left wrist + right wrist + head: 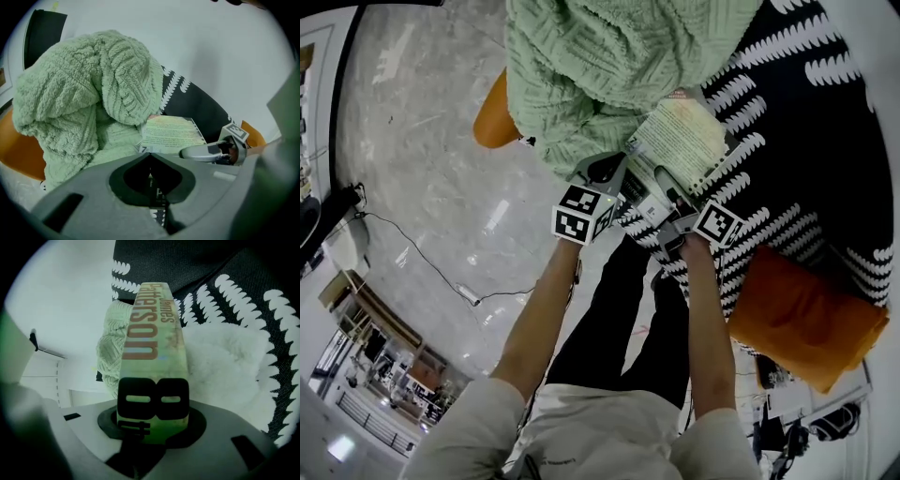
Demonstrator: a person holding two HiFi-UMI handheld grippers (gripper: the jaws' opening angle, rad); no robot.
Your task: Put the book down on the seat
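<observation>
Set-down step: right gripper clamps the book by its spine over the seat, left gripper closed and empty; next, lower it flat and release.

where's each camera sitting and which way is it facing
Head view: on the person's head, facing steeply down at the book and patterned seat cover; arms, legs, left claw and right claw show.
Left gripper view: on the left claw, facing the green blanket and book; its shut jaws show.
Right gripper view: on the right claw, facing along the book spine it grips.
Shared: all three show book and blanket.
</observation>
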